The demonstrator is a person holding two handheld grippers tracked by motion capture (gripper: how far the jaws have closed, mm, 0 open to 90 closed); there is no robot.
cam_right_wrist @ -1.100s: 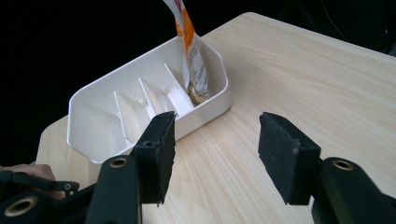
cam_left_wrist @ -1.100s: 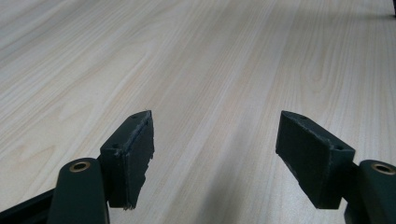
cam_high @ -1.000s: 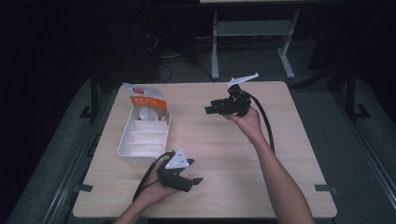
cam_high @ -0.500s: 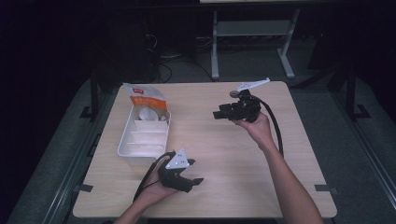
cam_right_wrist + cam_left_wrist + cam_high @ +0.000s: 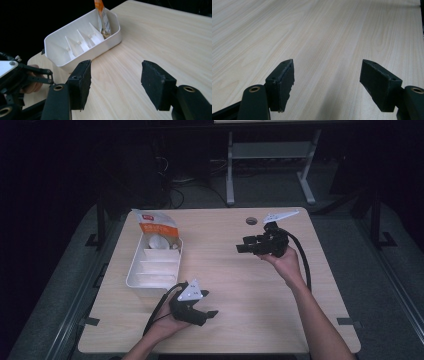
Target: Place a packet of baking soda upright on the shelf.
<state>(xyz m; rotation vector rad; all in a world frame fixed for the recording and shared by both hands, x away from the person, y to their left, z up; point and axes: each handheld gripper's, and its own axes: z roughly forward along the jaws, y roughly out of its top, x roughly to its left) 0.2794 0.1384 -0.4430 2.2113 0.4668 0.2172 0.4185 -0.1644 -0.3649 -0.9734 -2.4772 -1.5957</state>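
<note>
My right gripper (image 5: 243,245) has just been opening its jaws, with nothing between them, above the table (image 5: 230,285) well apart from the white tray (image 5: 134,279). The orange packet (image 5: 152,226) stands in the tray's far compartment, so that placement looks done. My left gripper (image 5: 207,304) rests wide open and empty.

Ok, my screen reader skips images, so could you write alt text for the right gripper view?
The right gripper hangs with its jaws apart and nothing between them over a light wooden table. Beyond it stands a white divided tray, with an orange-and-white pouch upright in its far end compartment.
</note>
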